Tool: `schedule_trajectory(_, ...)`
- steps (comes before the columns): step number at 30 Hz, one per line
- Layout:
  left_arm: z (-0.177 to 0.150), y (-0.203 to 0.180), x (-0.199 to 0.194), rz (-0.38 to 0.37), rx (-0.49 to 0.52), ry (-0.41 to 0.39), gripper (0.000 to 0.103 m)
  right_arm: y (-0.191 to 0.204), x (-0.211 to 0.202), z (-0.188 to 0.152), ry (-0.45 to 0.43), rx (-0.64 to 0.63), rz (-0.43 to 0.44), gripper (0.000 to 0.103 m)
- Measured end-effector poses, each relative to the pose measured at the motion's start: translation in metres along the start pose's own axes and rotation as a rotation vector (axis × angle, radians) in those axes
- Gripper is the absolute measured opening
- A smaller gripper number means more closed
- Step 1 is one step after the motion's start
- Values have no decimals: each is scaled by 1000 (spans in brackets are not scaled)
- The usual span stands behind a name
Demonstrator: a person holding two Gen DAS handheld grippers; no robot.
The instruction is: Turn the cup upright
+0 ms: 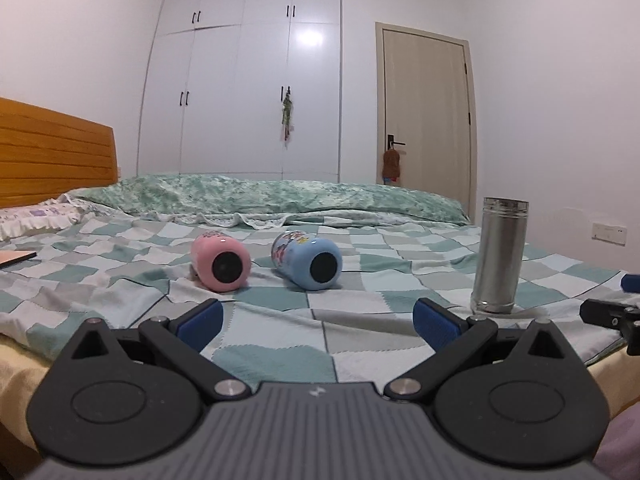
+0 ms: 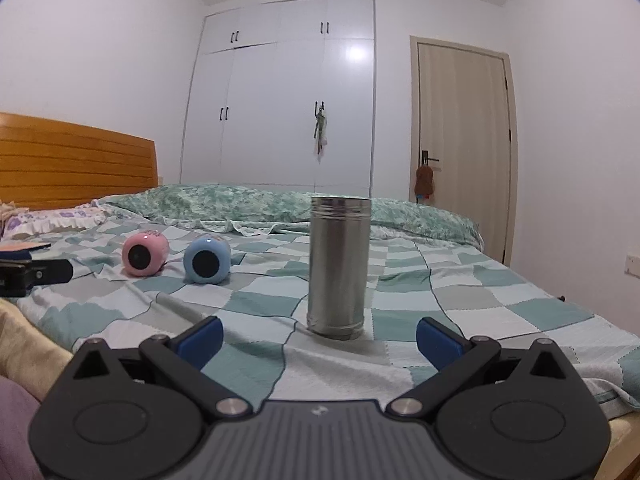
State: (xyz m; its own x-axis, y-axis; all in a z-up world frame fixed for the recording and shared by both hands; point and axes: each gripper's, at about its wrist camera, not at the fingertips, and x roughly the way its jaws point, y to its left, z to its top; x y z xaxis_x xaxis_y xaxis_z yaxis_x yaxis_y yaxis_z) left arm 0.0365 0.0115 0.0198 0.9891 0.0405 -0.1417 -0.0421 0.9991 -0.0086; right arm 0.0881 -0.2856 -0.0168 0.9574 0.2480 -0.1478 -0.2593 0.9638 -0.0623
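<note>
A pink cup point(image 1: 221, 264), smooth and rounded, lies on its side at the middle of the left wrist view, its round black base facing the camera. Just beside it, to the right and apart from it, a blue cup point(image 1: 307, 260) of the same barrel shape also lies on its side, with cartoon print on its wall and a black disc base toward the lens. In the right wrist view both sit at middle left, pink cup point(image 2: 145, 254) left of the blue cup point(image 2: 207, 260).

A steel cup point(image 2: 338, 266) stands upright in the centre of that view, a plain brushed-metal cylinder with a ridged band near the top.

All three rest on a wrinkled quilt point(image 1: 360, 280) of teal, grey and white squares.

The left gripper point(image 1: 316, 322) fills the lower frame, its blue-padded fingers spread wide and holding nothing. The right gripper point(image 2: 319, 338) is likewise spread wide and empty, with the steel cup just beyond its tips.

Behind, a slatted wooden headboard point(image 1: 52, 152) sits at left, glossy white wardrobe doors point(image 1: 248, 80) at upper centre, and a beige door point(image 1: 426, 108) at right.
</note>
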Motion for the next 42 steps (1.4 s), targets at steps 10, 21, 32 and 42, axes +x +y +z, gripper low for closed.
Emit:
schedule_trajectory(10, -9, 5, 1, 7, -35, -19, 103, 5, -5, -3, -47, -11, -18, 103)
schedule_trajectory(21, -11, 5, -3, -1, -29, -30, 103, 4, -8, -5, -57, -7, -20, 103)
schedule_trajectory(32, -11, 4, -4, -5, -26, -34, 103, 3, -9, -6, -64, -8, -21, 103)
schedule_trajectory(42, -11, 4, -4, -6, -26, -35, 103, 3, -9, -5, -64, -8, -21, 103)
